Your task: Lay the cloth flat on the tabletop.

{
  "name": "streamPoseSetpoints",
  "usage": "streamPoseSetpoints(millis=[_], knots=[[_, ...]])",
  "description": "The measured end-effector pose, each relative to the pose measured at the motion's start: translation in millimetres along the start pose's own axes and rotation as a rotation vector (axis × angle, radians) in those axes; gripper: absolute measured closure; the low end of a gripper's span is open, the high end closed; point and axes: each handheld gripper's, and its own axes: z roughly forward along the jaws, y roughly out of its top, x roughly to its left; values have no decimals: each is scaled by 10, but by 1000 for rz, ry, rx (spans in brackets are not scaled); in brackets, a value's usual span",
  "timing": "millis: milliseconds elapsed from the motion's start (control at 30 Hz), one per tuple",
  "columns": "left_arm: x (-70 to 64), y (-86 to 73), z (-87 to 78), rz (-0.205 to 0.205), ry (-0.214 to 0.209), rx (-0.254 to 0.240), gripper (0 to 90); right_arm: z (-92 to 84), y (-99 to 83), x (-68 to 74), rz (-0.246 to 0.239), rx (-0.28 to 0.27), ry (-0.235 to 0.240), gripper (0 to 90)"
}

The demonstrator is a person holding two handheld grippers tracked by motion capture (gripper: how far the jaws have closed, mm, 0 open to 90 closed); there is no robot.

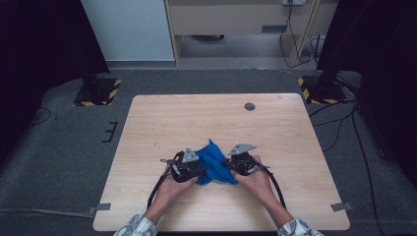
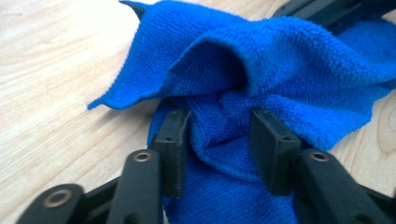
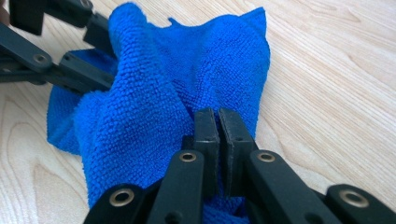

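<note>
A: What lies on the table (image 1: 162, 118)?
B: A crumpled blue cloth (image 1: 215, 166), bunched between both grippers.
A: The left gripper (image 2: 219, 128)?
B: Jaws partly spread, a fold of cloth bulging between them, pads at its sides; the hand (image 1: 173, 186) holds it low, pointing inward.
A: The right gripper (image 3: 218, 126)?
B: Jaws pressed together, pinching the cloth's edge; no writing is legible

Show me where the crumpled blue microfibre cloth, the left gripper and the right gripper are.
crumpled blue microfibre cloth (image 1: 215, 167): high view, middle of the bunched fabric.
left gripper (image 2: 218, 133): left gripper view, midway between its fingers, cloth bunched between them.
right gripper (image 3: 218, 133): right gripper view, between its fingers shut on a cloth edge.
</note>
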Motion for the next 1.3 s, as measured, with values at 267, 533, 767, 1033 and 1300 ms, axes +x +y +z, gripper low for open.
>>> streamPoseSetpoints(millis=[267,533,767,1033,1300], knots=[[-5,2,-8,11,1,14,839,-38,24,5,-4,-5,-7,872],[41,56,-160,-22,29,-62,865,-164,66,-25,-8,-32,-36,873],[127,54,-270,-61,63,-98,857,-313,75,-140,13,-58,-64,874],[143,12,-232,-61,76,-51,834,-344,58,-183,18,-47,-101,874],[154,-5,-289,-56,63,-87,781,-367,20,-246,39,-40,-125,873]])
